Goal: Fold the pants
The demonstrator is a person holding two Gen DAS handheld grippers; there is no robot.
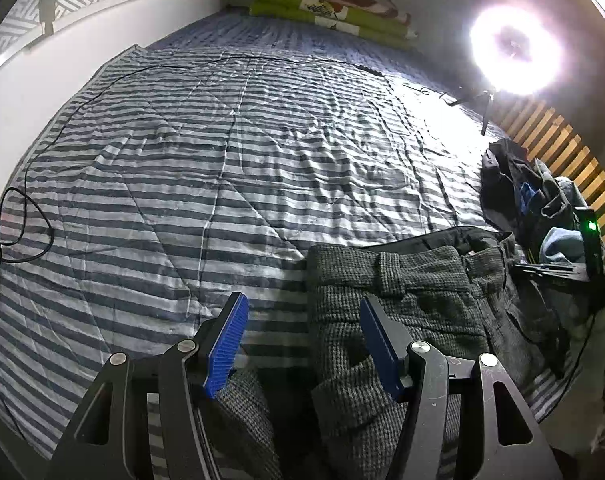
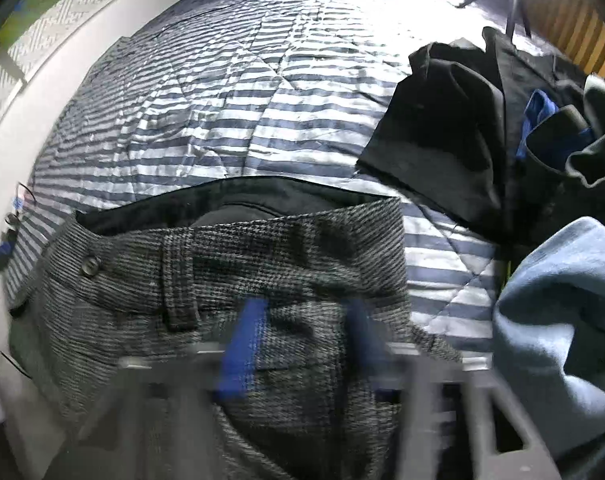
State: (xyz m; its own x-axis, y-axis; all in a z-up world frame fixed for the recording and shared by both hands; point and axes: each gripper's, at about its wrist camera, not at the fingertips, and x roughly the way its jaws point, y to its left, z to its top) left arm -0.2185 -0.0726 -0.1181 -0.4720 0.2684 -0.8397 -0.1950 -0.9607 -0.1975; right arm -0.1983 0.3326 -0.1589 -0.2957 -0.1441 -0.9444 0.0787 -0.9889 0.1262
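Several dark clothes (image 2: 482, 120) crowd beside pants (image 2: 262, 264).

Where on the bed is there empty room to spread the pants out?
The big stretch of striped quilt is bare, between the white wall, the green folded blanket and the grey pants. It is crowded by the slatted headboard, where dark clothes are heaped. A black cable edges the wall side.

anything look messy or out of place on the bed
Yes. The grey pants lie bunched, not flat. A heap of dark clothes sits at the bed's right edge, and a black cable trails loose across the striped quilt.
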